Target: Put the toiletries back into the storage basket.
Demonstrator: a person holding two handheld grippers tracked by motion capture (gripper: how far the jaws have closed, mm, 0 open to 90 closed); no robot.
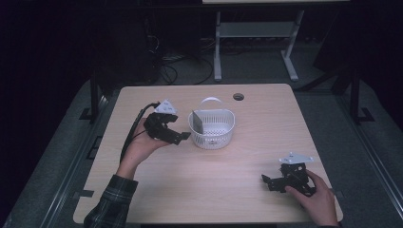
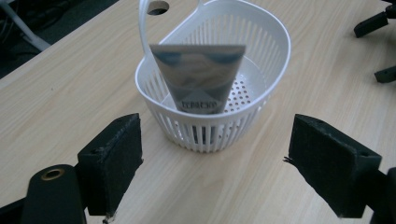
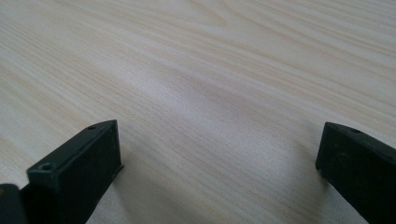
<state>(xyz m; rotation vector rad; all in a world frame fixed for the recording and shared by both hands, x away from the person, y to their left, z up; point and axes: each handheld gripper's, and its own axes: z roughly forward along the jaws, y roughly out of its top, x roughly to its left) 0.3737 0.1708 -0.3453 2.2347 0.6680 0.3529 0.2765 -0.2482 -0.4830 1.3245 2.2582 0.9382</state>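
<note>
Tube (image 2: 198,77) in basket (image 2: 273,70) — label illegible

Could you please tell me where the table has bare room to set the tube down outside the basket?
Bare light wooden table lies between the left tongs and right tongs, and right of the white slotted plastic basket. It is crowded only between basket and left tongs.

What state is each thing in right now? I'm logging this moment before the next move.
Left hand-held gripper: open, empty, facing the basket.
Right hand-held gripper: open, empty, low over bare table.
Basket: upright on the table, handle raised.
Tube: standing inside the basket, leaning on its wall, flat crimped end up.
Table: bare wood around the basket.
</note>
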